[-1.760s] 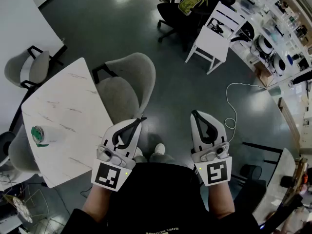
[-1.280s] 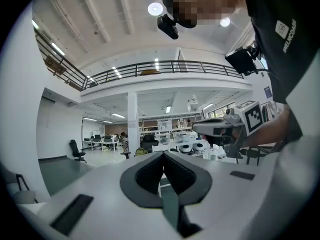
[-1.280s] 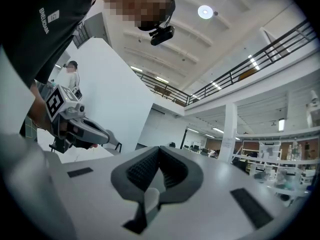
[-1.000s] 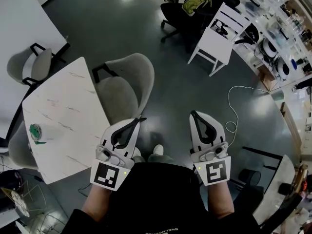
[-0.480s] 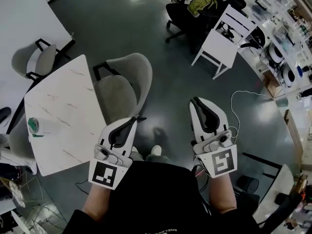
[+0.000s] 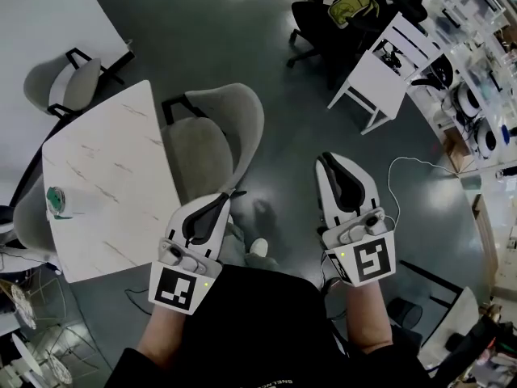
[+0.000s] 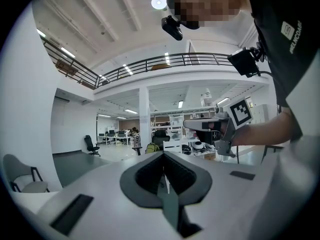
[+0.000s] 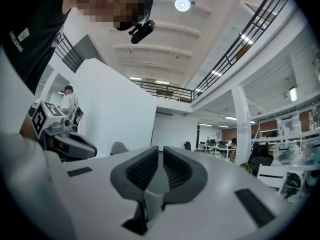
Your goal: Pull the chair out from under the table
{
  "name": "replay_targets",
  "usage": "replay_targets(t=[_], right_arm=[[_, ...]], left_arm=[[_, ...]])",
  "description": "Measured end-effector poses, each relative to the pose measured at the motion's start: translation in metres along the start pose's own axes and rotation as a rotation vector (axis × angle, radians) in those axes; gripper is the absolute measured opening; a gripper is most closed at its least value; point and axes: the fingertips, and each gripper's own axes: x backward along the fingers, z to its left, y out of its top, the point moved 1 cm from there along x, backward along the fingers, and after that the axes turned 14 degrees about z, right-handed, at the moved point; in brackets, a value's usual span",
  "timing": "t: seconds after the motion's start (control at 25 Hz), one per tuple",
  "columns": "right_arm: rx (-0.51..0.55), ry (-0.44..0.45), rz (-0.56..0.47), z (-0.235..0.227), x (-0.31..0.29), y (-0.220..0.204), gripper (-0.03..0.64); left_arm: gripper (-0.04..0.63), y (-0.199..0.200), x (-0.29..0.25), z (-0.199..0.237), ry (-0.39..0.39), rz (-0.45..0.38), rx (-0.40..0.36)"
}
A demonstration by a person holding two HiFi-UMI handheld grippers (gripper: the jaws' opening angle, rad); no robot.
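The grey shell chair (image 6: pixel 216 136) stands against the right edge of the white marble table (image 6: pixel 105 184), its seat next to the tabletop and its back toward the open floor. My left gripper (image 6: pixel 232 196) is held level in front of me, shut and empty, its tips just short of the chair's near side and not touching it. My right gripper (image 6: pixel 325 161) is also shut and empty, over bare floor to the right of the chair. In the left gripper view the jaws (image 7: pixel 163 158) are closed with nothing between them. The right gripper view shows the same for its jaws (image 8: pixel 160 153).
A green cup (image 6: pixel 58 201) sits on the table. Two more grey chairs (image 6: pixel 60 83) (image 6: pixel 28 217) stand at its far and left sides. A white chair (image 6: pixel 380 75), a black office chair with a yellow-green bag (image 6: pixel 355 2) and a white cable (image 6: pixel 404 176) lie to the right.
Both grippers drifted slightly across the floor, the right one more, with a small roll. They stay shut and empty. The chair keeps its place beside the table.
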Motion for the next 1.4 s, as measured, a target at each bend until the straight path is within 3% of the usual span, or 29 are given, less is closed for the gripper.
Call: replay_targets(t=[0.52, 0.64, 0.96, 1.12, 1.4], right_arm=[[-0.070, 0.000, 0.184, 0.002, -0.134, -0.042, 0.020], [-0.098, 0.008, 0.246, 0.004, -0.165, -0.060, 0.023], [-0.170, 0.021, 0.445, 0.001, -0.233, -0.132, 0.087], [-0.212, 0.026, 0.560, -0.005, -0.253, -0.175, 0.118], [-0.279, 0.071, 0.721, -0.012, -0.287, -0.243, 0.193]], left_arm=[[0.006, -0.036, -0.033, 0.119, -0.021, 0.037, 0.083], [0.008, -0.056, -0.044, 0.138, -0.032, 0.064, 0.051], [0.023, -0.150, -0.097, 0.149, -0.107, 0.260, -0.003], [0.063, -0.198, -0.129, 0.140, -0.153, 0.388, -0.049], [0.169, -0.272, -0.175, 0.123, -0.216, 0.590, -0.054]])
